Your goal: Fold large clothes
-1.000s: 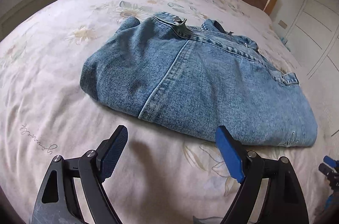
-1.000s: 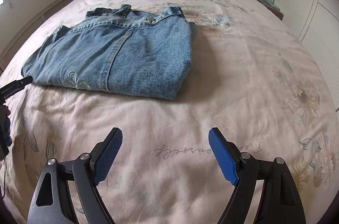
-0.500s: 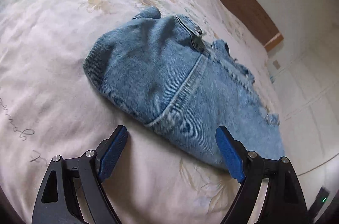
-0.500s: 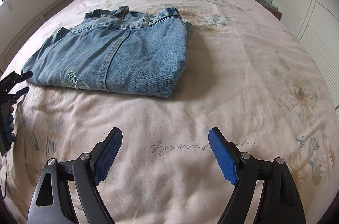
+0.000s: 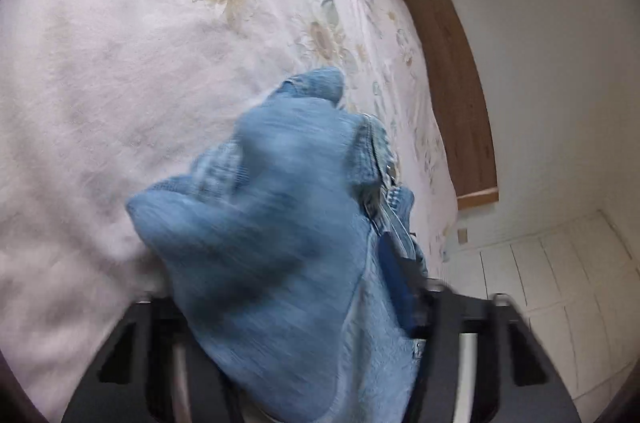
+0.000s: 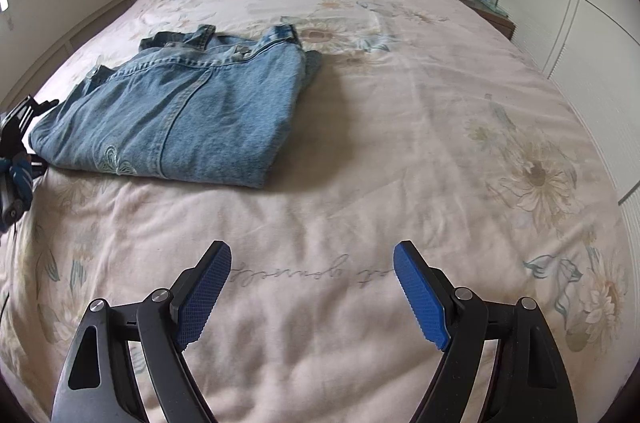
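Left wrist view: folded blue denim garment (image 5: 280, 243), blurred, now fills the lower centre where half a second ago it lay clear ahead of wide-spread jaws; the left gripper (image 5: 320, 323) has rolled and pushed in onto the garment's end, and its jaws are closing with denim between them. One blue pad (image 5: 394, 275) shows against the cloth; the other is hidden, so whether the pinch has seated cannot be told. Pale floral bedspread (image 5: 140, 63) and wooden headboard (image 5: 452, 71) lie behind. Right wrist view: same garment (image 6: 180, 115) rests flat on the bed's left half, well apart from the right gripper (image 6: 312, 287), whose fingers stand wide apart, empty, above bare bedspread. Judgement: the left end is being taken up, probably for a further fold; the right has yet to engage.
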